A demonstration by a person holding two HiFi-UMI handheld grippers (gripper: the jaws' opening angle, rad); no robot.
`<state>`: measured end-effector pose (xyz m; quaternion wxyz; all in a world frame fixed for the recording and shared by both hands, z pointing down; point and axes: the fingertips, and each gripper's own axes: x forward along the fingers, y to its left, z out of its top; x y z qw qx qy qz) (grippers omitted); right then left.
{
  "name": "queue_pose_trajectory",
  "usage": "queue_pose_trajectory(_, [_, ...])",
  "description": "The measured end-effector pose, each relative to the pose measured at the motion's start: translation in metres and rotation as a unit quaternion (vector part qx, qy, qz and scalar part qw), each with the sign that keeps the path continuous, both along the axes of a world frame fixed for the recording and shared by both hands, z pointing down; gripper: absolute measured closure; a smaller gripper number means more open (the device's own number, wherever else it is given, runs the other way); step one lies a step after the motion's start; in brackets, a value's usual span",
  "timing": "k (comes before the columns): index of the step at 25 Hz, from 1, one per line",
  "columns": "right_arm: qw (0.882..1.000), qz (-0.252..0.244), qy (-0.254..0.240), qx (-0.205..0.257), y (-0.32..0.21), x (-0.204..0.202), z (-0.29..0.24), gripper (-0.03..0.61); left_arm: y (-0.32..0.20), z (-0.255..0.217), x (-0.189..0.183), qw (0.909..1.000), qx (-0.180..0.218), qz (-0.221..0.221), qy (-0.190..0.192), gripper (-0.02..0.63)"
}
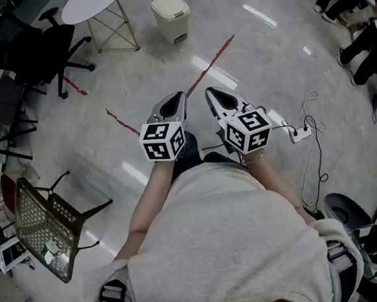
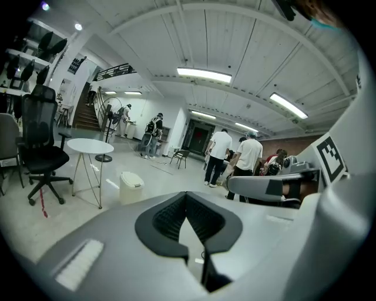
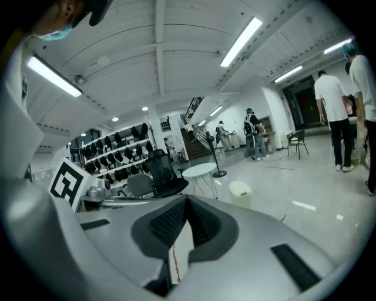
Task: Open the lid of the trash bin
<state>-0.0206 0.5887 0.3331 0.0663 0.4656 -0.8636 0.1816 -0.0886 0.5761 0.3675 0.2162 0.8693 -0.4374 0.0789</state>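
Stretching out under everyone is the pale polished floor (image 1: 166, 56), a red tape line (image 1: 210, 64) slanting across it. Far ahead stands the white round table (image 1: 91, 2), with a black office chair (image 1: 49, 44) to its left. Just right of the table sits the cream trash bin (image 1: 171, 16), lid down, well apart from both claws. The left gripper (image 1: 177, 99) and right gripper (image 1: 212, 95) are held side by side in front of the person, each with its jaws closed tip to tip on nothing.
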Motion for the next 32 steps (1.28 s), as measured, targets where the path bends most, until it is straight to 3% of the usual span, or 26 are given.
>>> queue_pose_trajectory(9, [1.000,0.007,0.003,-0.021,-0.044,0.006,0.020,0.571,-0.047,0.020,0.013,0.9995,-0.021,0.025,-0.002,0.604])
queue_pose_trajectory(16, [0.999,0.039,-0.002,-0.015,-0.139,0.016,0.018,0.571,-0.150,0.013,0.019,0.9990,-0.014,0.042,0.001,0.604])
queue_pose_trajectory(21, [0.999,0.047,-0.007,-0.025,-0.209,0.006,0.017,0.571,-0.221,0.026,0.005,0.9977,-0.041,0.054,-0.009,0.604])
queue_pose_trajectory(25, [0.997,0.069,-0.002,-0.021,-0.256,0.009,0.014,0.571,-0.270,0.026,-0.004,0.9976,-0.038,0.057,-0.008,0.604])
queue_pose_trajectory(32, [0.994,0.104,0.003,-0.022,-0.309,0.026,0.009,0.571,-0.326,0.021,-0.001,0.9967,-0.033,0.075,-0.003,0.604])
